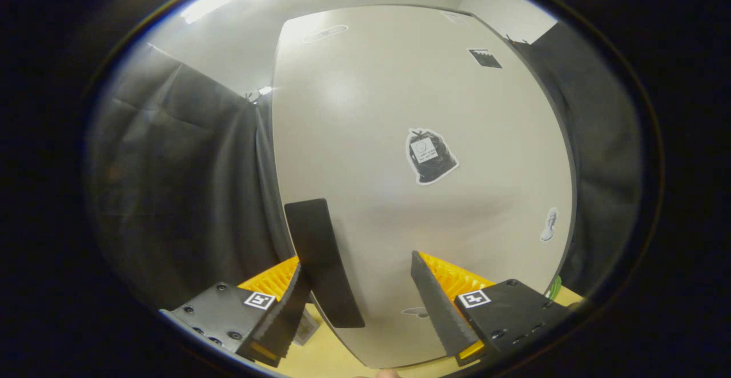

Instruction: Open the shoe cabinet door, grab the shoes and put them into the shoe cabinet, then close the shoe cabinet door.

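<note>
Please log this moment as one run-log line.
gripper open | jaws astride black handle | cabinet door close ahead
</note>
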